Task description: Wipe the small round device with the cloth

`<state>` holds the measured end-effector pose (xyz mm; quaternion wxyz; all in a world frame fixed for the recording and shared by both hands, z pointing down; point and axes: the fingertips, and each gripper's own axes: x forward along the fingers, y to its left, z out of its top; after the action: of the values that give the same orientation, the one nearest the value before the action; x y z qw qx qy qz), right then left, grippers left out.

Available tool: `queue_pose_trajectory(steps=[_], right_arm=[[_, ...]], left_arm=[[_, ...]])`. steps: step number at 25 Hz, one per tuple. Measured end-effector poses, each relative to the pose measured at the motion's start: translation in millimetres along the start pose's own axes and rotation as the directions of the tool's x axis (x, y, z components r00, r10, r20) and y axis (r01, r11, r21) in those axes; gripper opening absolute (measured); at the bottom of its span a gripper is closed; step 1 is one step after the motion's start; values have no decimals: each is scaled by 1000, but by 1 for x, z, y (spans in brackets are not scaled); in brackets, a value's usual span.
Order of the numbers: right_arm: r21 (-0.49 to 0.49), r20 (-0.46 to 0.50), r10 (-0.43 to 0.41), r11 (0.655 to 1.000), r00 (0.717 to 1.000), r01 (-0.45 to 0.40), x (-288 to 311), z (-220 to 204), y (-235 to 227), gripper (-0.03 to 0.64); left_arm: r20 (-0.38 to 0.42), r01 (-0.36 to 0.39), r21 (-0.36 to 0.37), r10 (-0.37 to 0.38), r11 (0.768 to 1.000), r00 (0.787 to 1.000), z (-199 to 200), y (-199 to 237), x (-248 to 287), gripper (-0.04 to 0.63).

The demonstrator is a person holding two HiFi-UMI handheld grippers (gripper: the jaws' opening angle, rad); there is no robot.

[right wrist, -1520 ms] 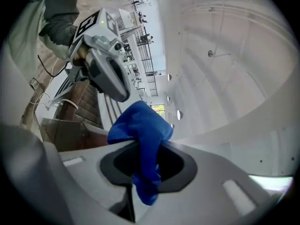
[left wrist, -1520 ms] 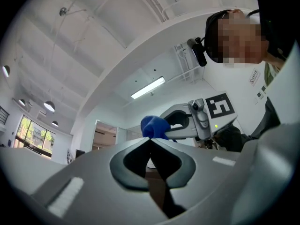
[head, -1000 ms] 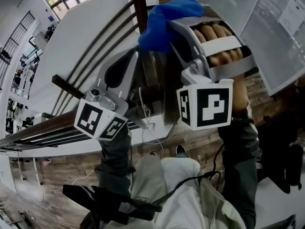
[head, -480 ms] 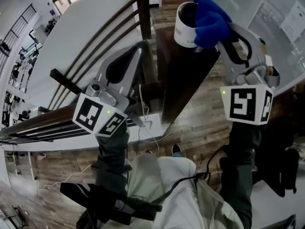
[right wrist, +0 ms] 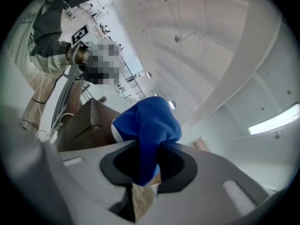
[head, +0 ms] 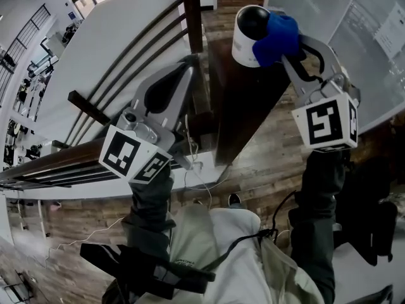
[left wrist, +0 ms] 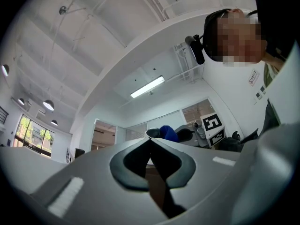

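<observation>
Blue cloth [right wrist: 151, 120], a single piece, is pinched in the right claw [right wrist: 149, 150]. Its jaws are closed down on the fabric, and a bunch bulges past the tips. In the head view that bunch presses against the right side of the one small round device [head: 247, 31], a white cylinder with a dark domed top. The device stands at the far end of the dark wooden desk [head: 245, 109], close to its far edge, and the long desk top runs back toward the near side. The left claw [head: 188, 73], second of the two, hangs at the desk's left edge with its jaws closed together on nothing, apart from the device. Plank floor [head: 278, 163] lies beyond the desk's right edge.
</observation>
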<state>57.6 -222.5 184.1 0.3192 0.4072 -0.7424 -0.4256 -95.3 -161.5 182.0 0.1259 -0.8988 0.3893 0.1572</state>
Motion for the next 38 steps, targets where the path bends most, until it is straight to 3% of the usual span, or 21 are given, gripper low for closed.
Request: queue_pose_trajectory(steps=[3, 7, 11, 14, 17, 19, 22, 24, 28, 30, 35, 38], right_arm=[[80, 53, 88, 992, 995, -92, 4, -14, 13, 86], [259, 173, -15, 965, 985, -31, -7, -10, -39, 86], [275, 279, -48, 961, 959, -32, 3, 3, -98, 86], [296, 374, 20, 945, 927, -140, 23, 21, -116, 86], [250, 404, 162, 927, 900, -279, 49, 34, -97, 86], [242, 446, 246, 892, 861, -381, 60, 34, -76, 86], [311, 546, 283, 806, 789, -504, 63, 20, -59, 84], [338, 560, 309, 762, 769, -553, 67, 5, -46, 84], [350, 558, 364, 712, 746, -609, 72, -10, -20, 84], [348, 556, 351, 725, 754, -594, 68, -14, -22, 84], [312, 525, 176, 871, 833, -380, 48, 1, -75, 84], [230, 522, 108, 938, 846, -261, 28, 37, -100, 84]], left_arm=[[1, -12, 0, 12, 1000, 1000, -3, 4, 1, 0], [-9, -13, -1, 13, 1000, 1000, -7, 5, 4, 0], [-9, -21, 4, 21, 1000, 1000, -8, 8, 8, 0], [-10, -21, 8, 21, 1000, 1000, -9, 7, 12, 0], [-9, -20, 12, 20, 1000, 1000, -7, 5, 15, 0], [-9, -19, 12, 19, 1000, 1000, -6, 4, 17, 0], [-12, -17, 14, 17, 1000, 1000, -8, 3, 19, 0], [-13, -18, 17, 18, 1000, 1000, -10, 3, 21, 0], [-18, -21, 13, 21, 1000, 1000, -15, 4, 24, 0], [-22, -17, 10, 17, 1000, 1000, -18, 2, 26, 0], [-12, -12, 1, 12, 1000, 1000, -17, 0, 26, 0], [-9, -11, -4, 11, 1000, 1000, -18, 0, 26, 0]])
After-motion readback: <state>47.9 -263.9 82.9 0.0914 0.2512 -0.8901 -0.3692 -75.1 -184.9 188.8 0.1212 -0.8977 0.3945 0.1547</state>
